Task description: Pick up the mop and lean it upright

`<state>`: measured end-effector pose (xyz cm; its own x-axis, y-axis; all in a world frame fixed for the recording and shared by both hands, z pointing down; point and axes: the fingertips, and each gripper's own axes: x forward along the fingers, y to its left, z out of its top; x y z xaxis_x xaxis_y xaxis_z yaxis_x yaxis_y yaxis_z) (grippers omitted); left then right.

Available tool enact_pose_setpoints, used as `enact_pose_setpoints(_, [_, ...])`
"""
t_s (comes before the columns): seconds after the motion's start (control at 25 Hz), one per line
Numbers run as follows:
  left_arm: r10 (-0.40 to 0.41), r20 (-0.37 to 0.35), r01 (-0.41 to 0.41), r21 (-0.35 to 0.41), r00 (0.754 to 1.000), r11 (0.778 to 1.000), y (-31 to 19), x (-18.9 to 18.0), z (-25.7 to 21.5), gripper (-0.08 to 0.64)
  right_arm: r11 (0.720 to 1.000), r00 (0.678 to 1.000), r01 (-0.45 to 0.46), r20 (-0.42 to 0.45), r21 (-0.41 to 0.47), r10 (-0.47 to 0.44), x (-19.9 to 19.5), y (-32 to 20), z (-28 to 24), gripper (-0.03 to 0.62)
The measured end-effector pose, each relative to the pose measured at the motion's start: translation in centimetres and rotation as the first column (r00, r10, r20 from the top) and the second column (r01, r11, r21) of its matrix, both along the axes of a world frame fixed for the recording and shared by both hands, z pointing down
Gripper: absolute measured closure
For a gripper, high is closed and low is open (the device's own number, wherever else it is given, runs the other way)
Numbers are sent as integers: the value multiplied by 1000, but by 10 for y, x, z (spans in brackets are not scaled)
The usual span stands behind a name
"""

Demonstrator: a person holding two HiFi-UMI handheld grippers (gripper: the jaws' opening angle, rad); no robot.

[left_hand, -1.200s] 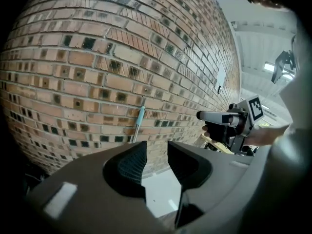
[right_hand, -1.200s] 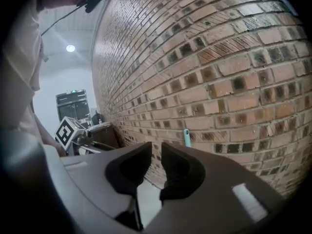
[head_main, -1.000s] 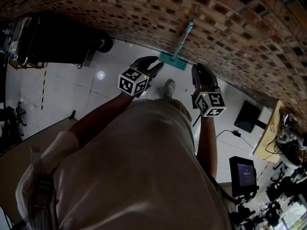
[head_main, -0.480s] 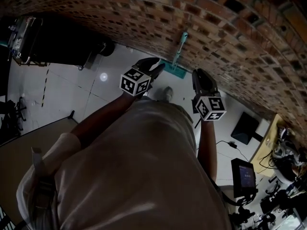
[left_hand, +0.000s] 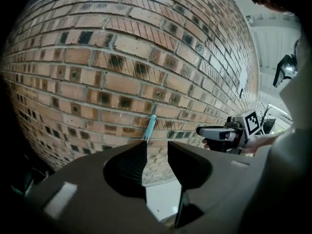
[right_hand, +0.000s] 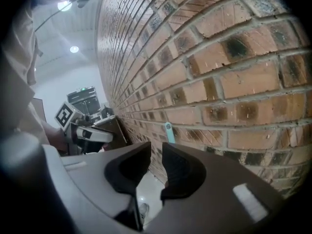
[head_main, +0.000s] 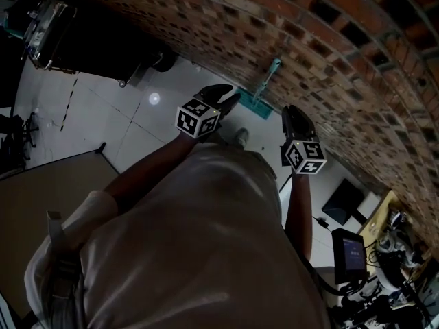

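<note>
Brick wall (head_main: 329, 19) close ahead, mop (head_main: 269, 77) leaning on it; floor (head_main: 110, 115) leftward open

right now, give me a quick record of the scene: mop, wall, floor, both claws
mop: teal-handled flat mop, leaning upright against the wall, its teal head down on the floor
wall: red-brown brick wall
floor: pale tiled floor
left claw: jaws apart, nothing between them, short of the mop
right claw: jaws narrowly apart, nothing between them, short of the mop
task state: mop already stands leaned; neither claw holds it
</note>
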<state>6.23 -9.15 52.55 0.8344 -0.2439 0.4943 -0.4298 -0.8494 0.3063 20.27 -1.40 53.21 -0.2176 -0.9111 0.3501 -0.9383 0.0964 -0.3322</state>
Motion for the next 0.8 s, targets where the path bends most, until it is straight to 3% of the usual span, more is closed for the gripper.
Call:
enact_pose_setpoints(0.44, [74,30,-76,68,997,995,-35,16,-1,416,995,998,42,-38,-90,-46,-1,-35,41,515])
enact_pose_setpoints(0.8, [149,73,-152,33,986,988,-43,20,12,410,981,995,68,-62,-184,-81,-4,-63,94,508])
